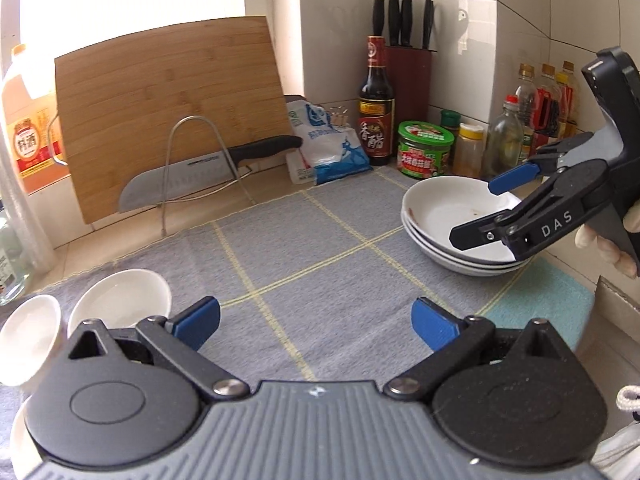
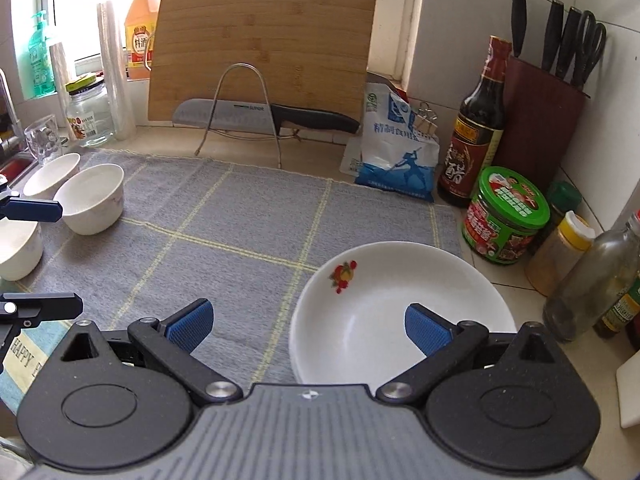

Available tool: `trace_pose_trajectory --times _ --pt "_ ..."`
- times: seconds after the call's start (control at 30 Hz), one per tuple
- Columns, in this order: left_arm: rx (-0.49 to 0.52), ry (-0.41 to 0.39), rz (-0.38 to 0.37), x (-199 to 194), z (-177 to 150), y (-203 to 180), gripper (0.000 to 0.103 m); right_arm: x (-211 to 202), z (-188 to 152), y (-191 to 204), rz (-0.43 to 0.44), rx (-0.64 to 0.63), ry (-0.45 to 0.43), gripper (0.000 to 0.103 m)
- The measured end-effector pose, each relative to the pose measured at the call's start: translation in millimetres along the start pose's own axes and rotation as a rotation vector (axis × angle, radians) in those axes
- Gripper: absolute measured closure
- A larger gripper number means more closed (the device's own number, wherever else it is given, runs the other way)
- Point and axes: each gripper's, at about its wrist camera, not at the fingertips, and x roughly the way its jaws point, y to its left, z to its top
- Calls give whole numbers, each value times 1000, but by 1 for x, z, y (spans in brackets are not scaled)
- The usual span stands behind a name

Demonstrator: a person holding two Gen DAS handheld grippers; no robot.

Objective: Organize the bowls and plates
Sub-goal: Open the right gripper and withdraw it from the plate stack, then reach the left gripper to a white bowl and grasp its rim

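A stack of white plates sits at the right of the grey checked mat; in the right wrist view the top plate has a small fruit print. My right gripper is open, hovering over the stack's near-left rim, and it also shows in the left wrist view above the plates. Several white bowls stand at the mat's left edge, also in the right wrist view. My left gripper is open and empty, low over the mat just right of the bowls.
A bamboo cutting board leans on a wire rack holding a knife. A salt bag, vinegar bottle, green jar, spice bottles and knife block line the back and right. A glass jar stands at the left.
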Motion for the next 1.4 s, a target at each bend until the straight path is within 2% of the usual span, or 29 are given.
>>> trace_pose_trajectory --times 0.13,0.33,0.63,0.9,1.1,1.17,1.23,1.3,1.4 --pt "4 8 26 -34 -25 41 2 2 7 49 33 5 -23 0" --pt "5 46 74 -65 -58 96 2 8 11 134 117 -74 -44 0" --pt "-48 88 142 -80 -77 167 2 29 9 223 270 -226 -22 0" --pt "-90 150 120 -54 -77 205 5 51 -7 272 329 -315 -28 0" --pt "-113 203 66 -35 -79 212 22 60 -9 292 352 -363 -51 1" --pt "-110 206 44 -32 -78 211 22 61 -8 297 354 -383 -60 4" --pt "-103 210 26 -30 -78 210 25 61 -7 301 360 -396 -61 13" --pt "-97 216 11 -28 -78 208 33 62 -6 303 369 -406 -59 17" --pt "-98 225 -10 -25 -78 207 38 61 -5 305 375 -420 -66 19"
